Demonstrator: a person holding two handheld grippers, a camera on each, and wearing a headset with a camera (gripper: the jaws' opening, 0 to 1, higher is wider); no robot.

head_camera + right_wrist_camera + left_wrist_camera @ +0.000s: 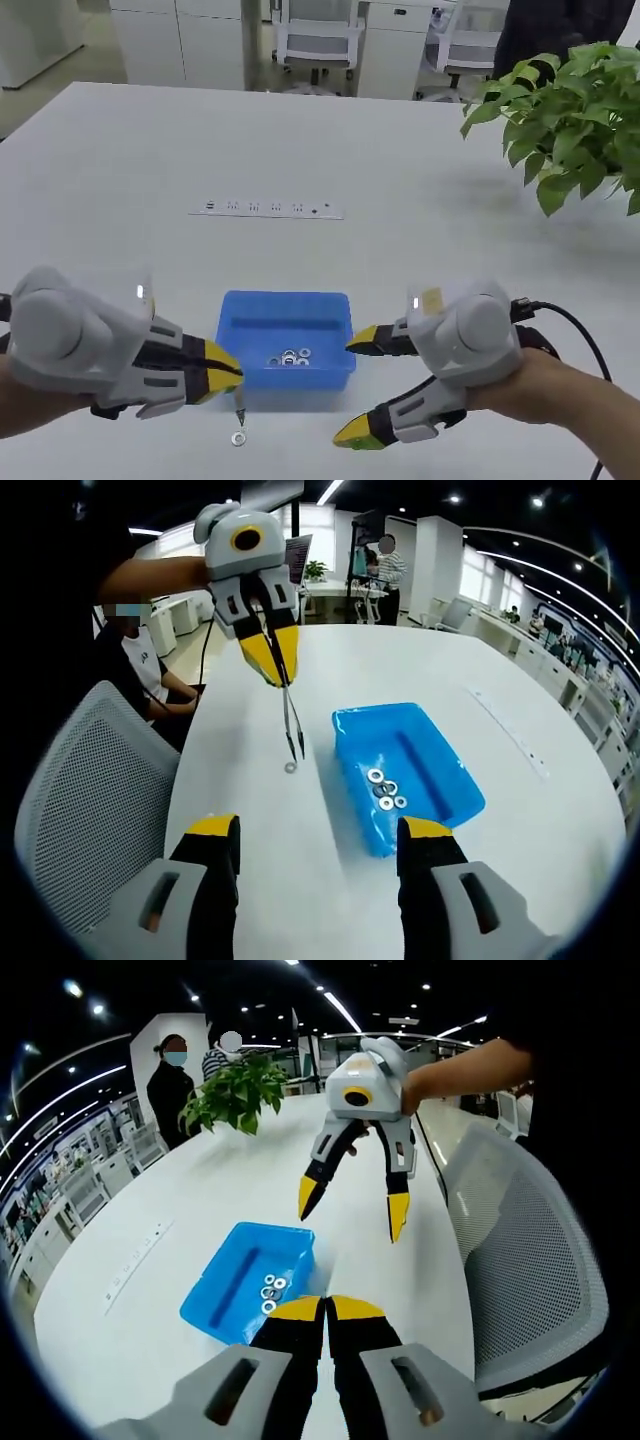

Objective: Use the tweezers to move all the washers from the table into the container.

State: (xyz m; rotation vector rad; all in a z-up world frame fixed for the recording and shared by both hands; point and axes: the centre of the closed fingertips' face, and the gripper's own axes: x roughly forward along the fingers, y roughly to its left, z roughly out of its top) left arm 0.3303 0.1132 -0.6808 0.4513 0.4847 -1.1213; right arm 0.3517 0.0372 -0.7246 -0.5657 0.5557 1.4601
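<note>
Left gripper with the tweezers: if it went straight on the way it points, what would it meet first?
Probably the lone washer on the table. The left gripper aims its tweezers down at it, tips close above, beside the container. Depth is unclear, so they might touch bare table next to it.

The head view looks from the near edge of the bench [420, 200] forward and down, quite near. The two gripper views sit low over this near edge and face each other along it. All three share the blue container [270, 325].
</note>
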